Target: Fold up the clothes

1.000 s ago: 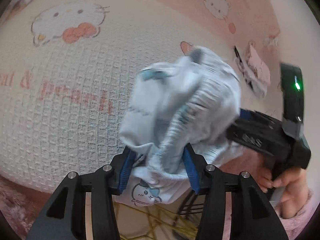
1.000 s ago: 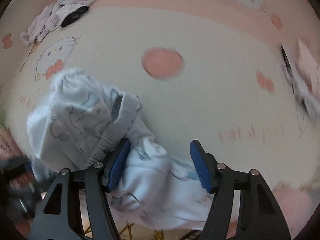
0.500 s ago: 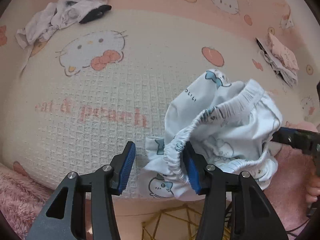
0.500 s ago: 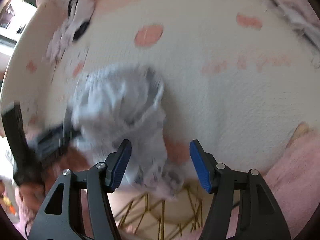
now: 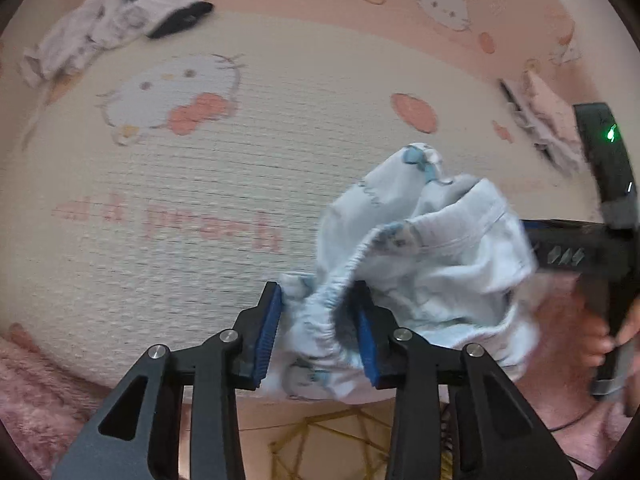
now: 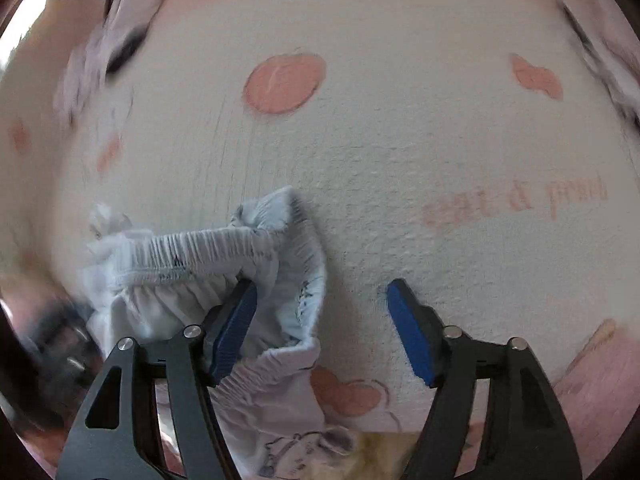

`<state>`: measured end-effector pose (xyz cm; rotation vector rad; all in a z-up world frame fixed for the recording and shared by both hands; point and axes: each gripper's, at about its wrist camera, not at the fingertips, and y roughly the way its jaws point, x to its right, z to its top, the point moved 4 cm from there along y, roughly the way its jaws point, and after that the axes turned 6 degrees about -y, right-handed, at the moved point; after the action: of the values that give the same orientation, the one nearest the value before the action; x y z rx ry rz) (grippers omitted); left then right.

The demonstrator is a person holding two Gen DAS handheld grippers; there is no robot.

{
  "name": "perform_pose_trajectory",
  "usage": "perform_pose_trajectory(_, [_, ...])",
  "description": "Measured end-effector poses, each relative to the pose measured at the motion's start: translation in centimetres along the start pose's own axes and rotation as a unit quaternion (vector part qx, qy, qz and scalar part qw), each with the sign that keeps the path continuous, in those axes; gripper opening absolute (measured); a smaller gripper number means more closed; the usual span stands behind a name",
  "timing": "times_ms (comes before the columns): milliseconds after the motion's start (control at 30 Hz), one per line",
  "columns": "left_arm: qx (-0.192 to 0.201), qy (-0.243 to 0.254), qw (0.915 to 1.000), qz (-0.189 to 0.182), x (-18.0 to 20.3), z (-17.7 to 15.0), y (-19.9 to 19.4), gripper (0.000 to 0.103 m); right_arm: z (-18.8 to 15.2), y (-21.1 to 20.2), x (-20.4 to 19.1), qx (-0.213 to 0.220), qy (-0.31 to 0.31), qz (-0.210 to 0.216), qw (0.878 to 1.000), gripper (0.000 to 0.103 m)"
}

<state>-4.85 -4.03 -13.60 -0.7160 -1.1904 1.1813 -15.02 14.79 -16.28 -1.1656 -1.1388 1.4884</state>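
Pale blue shorts with cartoon prints hang crumpled over the near edge of the bed. My left gripper has its jaws half closed around the gathered waistband; a dark gap remains beside the right pad, so the cloth is not pinched. The right gripper's black body meets the shorts' right side, held by a hand. In the right wrist view my right gripper is open wide. The shorts' waistband loops over its left finger, and nothing lies between the pads.
A cream and pink cat-print bed cover fills both views. A heap of white and black clothes lies at the far left. A small folded pile sits at the right. Below the bed edge are a pink fluffy blanket and a gold wire rack.
My left gripper's jaws have narrowed around the waistband. The right gripper has swung back over the bed, staying open, and the shorts have shifted with it.
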Motion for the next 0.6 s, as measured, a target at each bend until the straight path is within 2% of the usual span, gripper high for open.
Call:
perform_pose_trajectory(67, [0.002, 0.008, 0.9998, -0.019, 0.9, 0.2, 0.0, 0.022, -0.2, -0.1, -0.7, 0.006, -0.002, 0.037, 0.999, 0.037])
perform_pose_trajectory(133, [0.002, 0.012, 0.9990, -0.043, 1.7, 0.4, -0.2, 0.019, -0.2, 0.0, -0.5, 0.011, 0.022, 0.076, 0.997, 0.021])
perform_pose_trajectory(233, [0.001, 0.005, 0.9955, -0.094, 3.0, 0.6, -0.9, 0.018, 0.8, -0.8, -0.3, 0.036, 0.054, 0.100, 0.993, 0.012])
perform_pose_trajectory(300, [0.005, -0.001, 0.9903, -0.139, 3.8, 0.3, -1.2, 0.018, 2.4, -2.6, -0.7, 0.072, 0.066, 0.119, 0.988, 0.011])
perform_pose_trajectory(367, [0.009, -0.002, 0.9849, -0.173, 4.9, 0.1, -1.8, 0.018, 4.2, -5.0, -2.2, 0.105, 0.064, 0.157, 0.980, 0.011])
perform_pose_trajectory(400, [0.009, -0.002, 0.9829, -0.184, 5.6, 0.0, -2.1, 0.018, 5.0, -6.2, -3.4, 0.116, 0.060, 0.193, 0.972, 0.011])
perform_pose_trajectory(433, [0.006, -0.001, 0.9826, -0.185, 6.2, 0.0, -2.0, 0.019, 5.9, -7.4, -4.9, 0.122, 0.053, 0.250, 0.959, 0.012])
perform_pose_trajectory(467, [0.004, -0.003, 0.9826, -0.186, 6.5, 0.1, -1.9, 0.021, 6.5, -8.4, -6.1, 0.129, 0.044, 0.274, 0.952, 0.013])
perform_pose_trajectory(600, [0.018, -0.041, 0.9844, -0.170, 4.1, 0.5, -2.1, 0.021, 6.5, -10.3, -8.8, 0.155, -0.005, 0.160, 0.975, 0.028])
